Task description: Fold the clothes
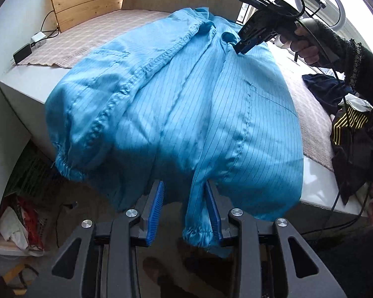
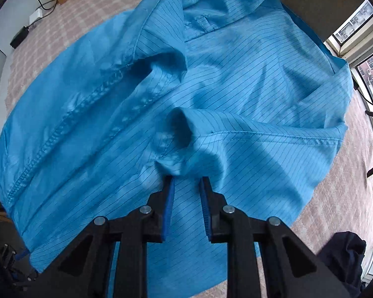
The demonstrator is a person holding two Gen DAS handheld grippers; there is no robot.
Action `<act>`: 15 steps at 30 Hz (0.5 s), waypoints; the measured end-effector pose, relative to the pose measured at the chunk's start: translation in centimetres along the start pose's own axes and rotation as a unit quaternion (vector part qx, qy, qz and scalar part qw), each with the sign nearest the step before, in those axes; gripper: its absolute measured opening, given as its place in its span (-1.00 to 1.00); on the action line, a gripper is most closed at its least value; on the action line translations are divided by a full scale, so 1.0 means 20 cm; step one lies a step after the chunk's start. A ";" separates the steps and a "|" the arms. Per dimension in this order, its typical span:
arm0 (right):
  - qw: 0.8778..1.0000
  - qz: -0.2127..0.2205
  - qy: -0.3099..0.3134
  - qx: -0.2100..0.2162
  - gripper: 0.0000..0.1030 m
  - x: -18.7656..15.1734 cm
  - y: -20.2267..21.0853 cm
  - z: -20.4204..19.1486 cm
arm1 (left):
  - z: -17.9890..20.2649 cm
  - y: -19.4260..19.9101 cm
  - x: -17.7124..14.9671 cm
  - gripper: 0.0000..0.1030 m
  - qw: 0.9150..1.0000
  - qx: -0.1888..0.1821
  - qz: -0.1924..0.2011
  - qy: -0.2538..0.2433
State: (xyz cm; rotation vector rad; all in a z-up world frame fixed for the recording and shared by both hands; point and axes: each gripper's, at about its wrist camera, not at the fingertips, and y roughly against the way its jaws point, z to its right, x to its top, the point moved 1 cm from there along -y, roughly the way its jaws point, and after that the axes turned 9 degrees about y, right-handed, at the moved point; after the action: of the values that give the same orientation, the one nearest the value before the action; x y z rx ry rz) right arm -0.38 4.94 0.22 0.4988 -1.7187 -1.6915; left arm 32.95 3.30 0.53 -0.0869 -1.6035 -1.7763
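A blue jacket point(image 1: 176, 104) lies spread on the bed, its hem over the near edge; the left tongs point(image 1: 185, 206) and right tongs point(image 2: 186, 198) stand apart, gripping nothing, so the next fold calls for closing on a sleeve cuff.

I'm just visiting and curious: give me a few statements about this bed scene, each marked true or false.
1. The blue jacket lies spread on the bed. True.
2. The jacket is plain, without stripes. False: thin dark lines run across it.
3. A dark garment with yellow stripes lies beside the jacket. True.
4. The right gripper is over the jacket's hem. False: it is near the collar.
5. A white ring light stands by the window. True.
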 end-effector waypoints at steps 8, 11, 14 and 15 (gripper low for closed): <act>0.992 0.105 -0.044 0.048 0.22 0.23 0.21 0.02 | -0.27 0.05 0.07 -0.06 0.986 0.137 0.072 -0.057; 0.990 0.089 -0.070 0.079 0.23 0.36 0.11 0.02 | -0.26 -0.05 0.10 -0.05 0.983 0.141 0.066 -0.098; 0.990 0.070 -0.086 0.088 0.23 0.45 -0.01 0.02 | -0.24 -0.13 0.13 -0.05 0.982 0.125 0.054 -0.130; 0.990 0.064 -0.088 0.085 0.23 0.47 -0.04 0.01 | -0.24 -0.16 0.14 -0.11 0.982 0.125 0.050 -0.135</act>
State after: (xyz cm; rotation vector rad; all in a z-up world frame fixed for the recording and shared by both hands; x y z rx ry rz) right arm -7.30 -1.37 1.15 0.3161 -1.9896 -1.5441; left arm 31.09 -2.36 -1.69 -0.2956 -1.9679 -1.5239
